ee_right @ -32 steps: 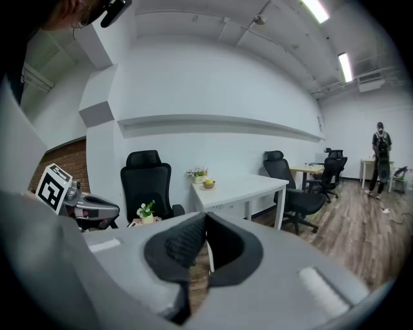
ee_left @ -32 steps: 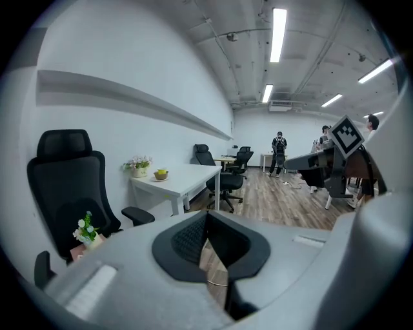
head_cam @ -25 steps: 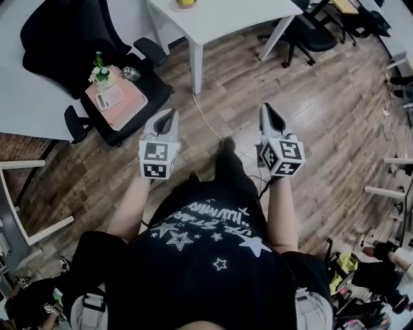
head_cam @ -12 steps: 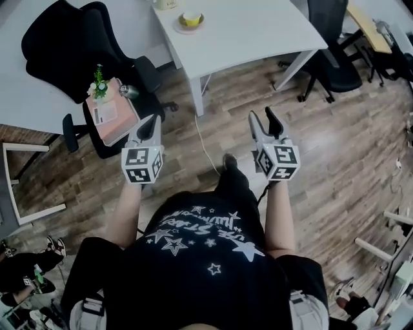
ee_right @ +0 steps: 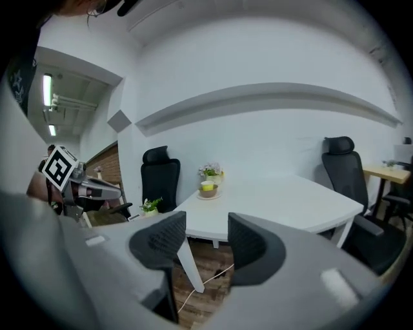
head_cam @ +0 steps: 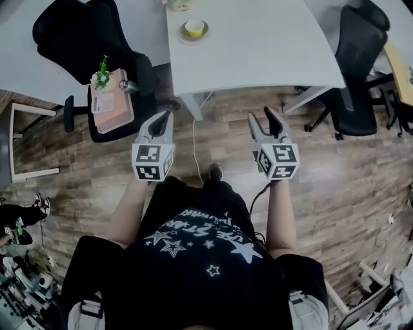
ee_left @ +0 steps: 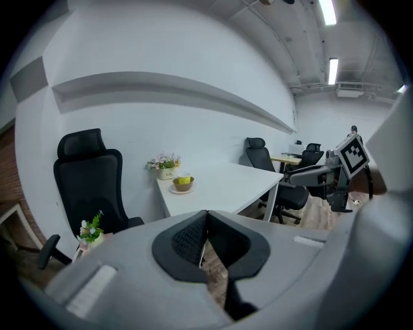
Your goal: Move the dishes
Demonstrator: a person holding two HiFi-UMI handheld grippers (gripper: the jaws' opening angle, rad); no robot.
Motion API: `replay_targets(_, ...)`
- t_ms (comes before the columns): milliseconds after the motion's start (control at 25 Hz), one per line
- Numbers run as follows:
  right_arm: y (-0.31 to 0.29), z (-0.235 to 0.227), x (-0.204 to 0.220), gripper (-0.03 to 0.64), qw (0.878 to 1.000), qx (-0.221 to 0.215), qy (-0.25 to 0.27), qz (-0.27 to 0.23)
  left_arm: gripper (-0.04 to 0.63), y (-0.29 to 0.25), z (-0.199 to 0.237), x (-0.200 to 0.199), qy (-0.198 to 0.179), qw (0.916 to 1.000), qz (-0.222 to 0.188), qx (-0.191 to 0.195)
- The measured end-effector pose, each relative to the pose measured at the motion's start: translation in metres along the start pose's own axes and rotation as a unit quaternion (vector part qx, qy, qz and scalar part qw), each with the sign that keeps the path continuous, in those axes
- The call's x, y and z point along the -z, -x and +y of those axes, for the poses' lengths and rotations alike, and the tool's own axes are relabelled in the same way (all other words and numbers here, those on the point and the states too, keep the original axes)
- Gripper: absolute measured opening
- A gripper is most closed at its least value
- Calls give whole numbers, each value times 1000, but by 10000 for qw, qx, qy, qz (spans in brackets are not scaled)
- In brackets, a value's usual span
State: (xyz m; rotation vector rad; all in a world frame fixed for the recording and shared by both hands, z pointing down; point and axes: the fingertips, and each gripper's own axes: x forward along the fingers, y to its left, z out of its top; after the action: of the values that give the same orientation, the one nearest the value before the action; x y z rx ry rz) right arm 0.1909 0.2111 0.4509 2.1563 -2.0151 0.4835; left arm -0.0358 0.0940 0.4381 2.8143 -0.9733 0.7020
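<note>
A yellow cup in a brown bowl on a saucer [head_cam: 194,29] stands at the far left part of the white table [head_cam: 271,51]; the same dishes [ee_left: 182,184] [ee_right: 208,189] show small in both gripper views. My left gripper [head_cam: 162,120] is held in the air short of the table, its jaws pressed together with nothing between them. My right gripper [head_cam: 266,122] hangs level with it, jaws apart and empty. Both are well away from the dishes.
A flower pot [head_cam: 179,4] stands behind the dishes. A black office chair [head_cam: 103,51] at the left carries a pink box with a small plant [head_cam: 110,100]. Another black chair [head_cam: 359,64] stands right of the table. A white cable [head_cam: 195,145] lies on the wood floor.
I have stepped closer to the white table: it and the dishes have slid down in the head view. The right gripper's jaws have opened since a second ago. The left stays shut.
</note>
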Motion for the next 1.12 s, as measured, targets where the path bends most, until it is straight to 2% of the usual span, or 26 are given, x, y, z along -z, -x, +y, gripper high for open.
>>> replay_targets(200, -40, 1, -6, 207, 9987, -504, 17, 13, 11, -5, 3, -8, 38, 9994, 49, -345)
replay_targets(440, -82, 24, -22, 207, 9955, -934, 157, -12, 11, -5, 36, -8, 326, 9966, 31, -751)
replay_targets(800, -155, 32, -53, 207, 9935, -937, 577, 289, 11, -56, 97, -18, 663, 9951, -203, -711)
replay_targets(1120, -254, 41, -86, 207, 9891, -889, 999, 622, 11, -111, 157, -37, 700, 9960, -190, -513)
